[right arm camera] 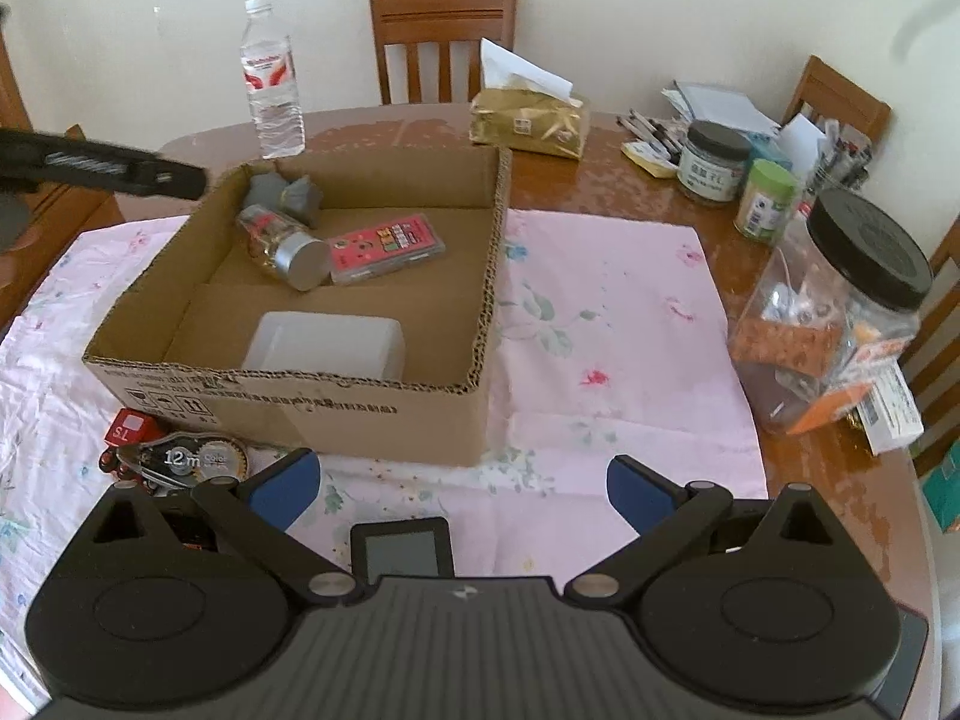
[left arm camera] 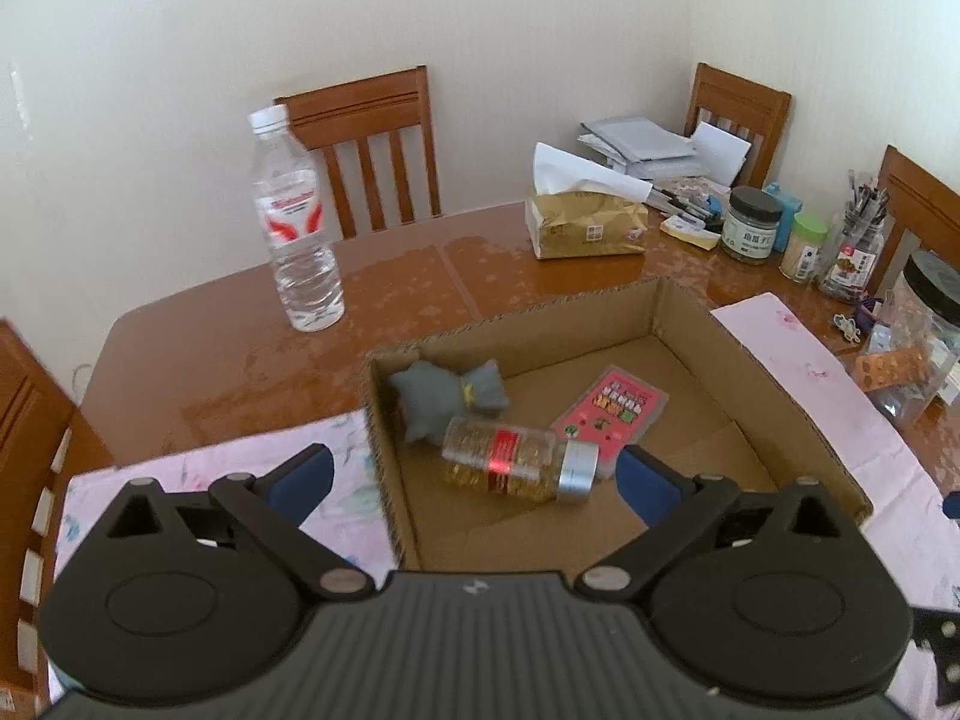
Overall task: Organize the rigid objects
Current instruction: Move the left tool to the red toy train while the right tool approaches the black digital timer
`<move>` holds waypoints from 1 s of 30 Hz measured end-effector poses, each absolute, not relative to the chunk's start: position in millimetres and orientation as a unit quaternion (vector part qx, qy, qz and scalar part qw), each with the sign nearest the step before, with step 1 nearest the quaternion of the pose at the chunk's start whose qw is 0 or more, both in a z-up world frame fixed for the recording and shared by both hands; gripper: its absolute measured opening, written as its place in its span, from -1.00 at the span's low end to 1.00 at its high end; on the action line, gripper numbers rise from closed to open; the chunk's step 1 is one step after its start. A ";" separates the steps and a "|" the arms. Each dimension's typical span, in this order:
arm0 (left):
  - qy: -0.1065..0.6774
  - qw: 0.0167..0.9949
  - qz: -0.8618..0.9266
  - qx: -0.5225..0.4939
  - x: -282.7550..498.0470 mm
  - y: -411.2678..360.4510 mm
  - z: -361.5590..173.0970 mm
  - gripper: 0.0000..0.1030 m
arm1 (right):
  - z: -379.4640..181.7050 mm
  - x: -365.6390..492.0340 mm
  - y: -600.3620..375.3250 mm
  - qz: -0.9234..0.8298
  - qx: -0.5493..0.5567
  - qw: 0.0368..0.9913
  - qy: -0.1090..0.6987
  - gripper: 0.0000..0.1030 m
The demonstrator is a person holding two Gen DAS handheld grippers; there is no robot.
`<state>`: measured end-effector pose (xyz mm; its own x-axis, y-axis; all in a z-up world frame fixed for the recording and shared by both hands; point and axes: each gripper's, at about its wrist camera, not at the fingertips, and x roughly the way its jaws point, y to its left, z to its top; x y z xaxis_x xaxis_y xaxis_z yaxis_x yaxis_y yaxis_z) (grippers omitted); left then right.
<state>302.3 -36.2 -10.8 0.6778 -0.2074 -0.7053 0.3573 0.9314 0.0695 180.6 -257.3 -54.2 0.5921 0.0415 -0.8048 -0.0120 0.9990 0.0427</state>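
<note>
The left gripper [left arm camera: 474, 474] is hanging over the near left corner of the cardboard box [left arm camera: 774, 372], its blue-padded fingers [left arm camera: 300, 477] spread wide and holding nothing. Right between those fingers, down on the box floor, a glass jar with a silver lid [left arm camera: 519, 462] is lying on its side, lid pointing right. Just beyond it a grey cat figurine [left arm camera: 447, 399] is sitting in the back left corner, touching the jar's far end, and a pink card case [left arm camera: 609, 411] is lying flat beside the jar's lid.

Over to the right gripper [right arm camera: 459, 483]: it is hovering in front of the box [right arm camera: 300, 408], jaws gaping wide, empty as well. Directly below it, a small dark device with a grey screen [right arm camera: 401, 549] is resting on the pink floral cloth [right arm camera: 600, 330]. By its left finger, a correction tape dispenser [right arm camera: 183, 459] and a red item marked SL [right arm camera: 129, 427] are lying against the box's front wall. Inside the box, a white plastic container [right arm camera: 327, 339] is sitting near the front wall, with the jar [right arm camera: 282, 246], figurine [right arm camera: 288, 192] and card case [right arm camera: 387, 249] further back.

Beyond the box, a water bottle [right arm camera: 271, 78] is standing upright on the wooden table [right arm camera: 600, 180], and a gold tissue pack [right arm camera: 531, 120] is lying near the far edge. At right, a big clear tub with a black lid [right arm camera: 840, 312] is standing just off the cloth.
</note>
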 end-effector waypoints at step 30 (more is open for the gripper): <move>0.455 0.883 -0.101 0.042 183.0 14.4 -78.9 0.97 | -134.1 208.6 -229.3 -0.028 0.004 0.856 0.516 1.00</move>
